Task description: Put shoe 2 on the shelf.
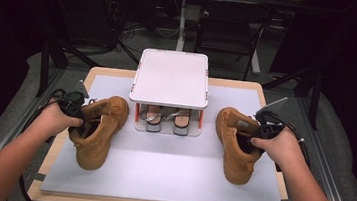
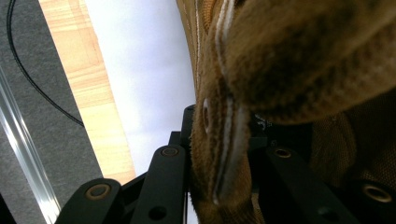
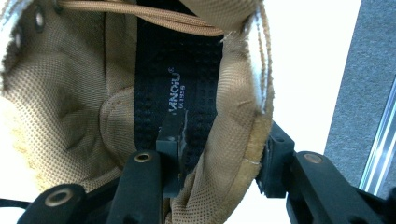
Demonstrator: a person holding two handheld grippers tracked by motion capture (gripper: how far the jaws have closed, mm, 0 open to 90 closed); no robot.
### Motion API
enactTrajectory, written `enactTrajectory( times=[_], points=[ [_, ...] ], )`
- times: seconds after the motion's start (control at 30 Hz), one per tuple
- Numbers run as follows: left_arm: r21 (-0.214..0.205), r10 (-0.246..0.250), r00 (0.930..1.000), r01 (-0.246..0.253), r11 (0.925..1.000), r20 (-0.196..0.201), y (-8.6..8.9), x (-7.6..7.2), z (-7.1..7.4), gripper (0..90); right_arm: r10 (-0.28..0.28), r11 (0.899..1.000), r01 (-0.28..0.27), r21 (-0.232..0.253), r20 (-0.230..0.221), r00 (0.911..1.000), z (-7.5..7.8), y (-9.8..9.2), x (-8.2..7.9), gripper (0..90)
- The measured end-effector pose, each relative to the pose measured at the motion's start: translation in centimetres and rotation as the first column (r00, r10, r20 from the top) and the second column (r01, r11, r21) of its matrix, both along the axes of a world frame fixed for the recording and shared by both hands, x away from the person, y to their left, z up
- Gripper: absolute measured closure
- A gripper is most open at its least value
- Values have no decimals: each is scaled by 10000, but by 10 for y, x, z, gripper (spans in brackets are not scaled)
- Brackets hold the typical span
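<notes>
Our left gripper (image 1: 79,123) has its jaws clamped on the outer collar wall of the left boot (image 1: 97,131), one jaw inside the opening and one outside; in the left gripper view the suede edge with its eyelet is squeezed between them. Our right gripper (image 1: 252,138) sits the same way on the right boot (image 1: 235,142): in the right gripper view one jaw is down inside over the black insole and the other is outside the collar wall, with the pads close on the padded rim, though we cannot tell whether they press it yet.

Both boots stand on their soles on the white mat (image 1: 158,174) that covers the table (image 1: 61,143), one near the left edge and one near the right edge, well apart. Between them, toward the far edge, stands a small two-level shoe rack (image 1: 171,77) with a bare white top shelf and a pair of sandals (image 1: 167,119) on the lower level.

We judge the work to be at its start: both boots are grasped or nearly so, neither is lifted, and the carry to the rack is left.

Each boot's long axis runs roughly from far edge to near edge, toes toward the near edge, heels and open collars toward the rack, the toes angled slightly inward.
</notes>
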State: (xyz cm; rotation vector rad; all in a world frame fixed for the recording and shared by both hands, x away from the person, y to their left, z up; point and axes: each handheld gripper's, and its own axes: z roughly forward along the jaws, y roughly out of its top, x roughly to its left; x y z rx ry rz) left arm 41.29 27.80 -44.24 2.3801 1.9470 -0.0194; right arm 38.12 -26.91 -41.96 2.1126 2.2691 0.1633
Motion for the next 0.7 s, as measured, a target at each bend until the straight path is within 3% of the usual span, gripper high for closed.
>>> enactTrajectory(
  times=[0.13, 0.17, 0.27, 0.4, 0.47, 0.5, 0.53, 0.7],
  points=[
    [-122, 37, 10000, -36, 9999, 31, 2, 0, -1, 770, -291, 9996, 290, 44, 135, 9995, -5, 1, 0, 621],
    [-127, 38, 10000, -38, 9999, 4, 1, 0, 0, 767, -115, 9999, 114, -76, -130, 9998, -4, 0, 2, 626],
    [-54, -10, 10000, 9, 10000, -33, 0, 0, 0, 758, -205, 9997, 204, -156, -55, 9998, -6, 2, 3, 643],
    [-95, 79, 9999, -80, 9999, -110, 1, 1, -1, 760, -123, 9985, 105, -546, -320, 9994, -6, 4, 8, 686],
    [-116, 71, 9999, -73, 9999, -153, 1, 2, -1, 760, -133, 9981, 108, -612, -404, 9991, -6, 4, 10, 690],
    [-133, 78, 9998, -80, 9999, -163, 1, 2, -1, 760, -303, 9981, 294, -548, -160, 9994, -9, 5, 11, 690],
    [-148, 82, 9998, -85, 9999, -161, 2, 2, -1, 758, -129, 9979, 102, -646, -421, 9990, -8, 5, 13, 692],
    [-30, -66, 9996, 66, 10000, -292, 0, 2, -7, 749, -208, 9968, 176, -781, -401, 9990, -13, 7, 15, 727]
  ],
)
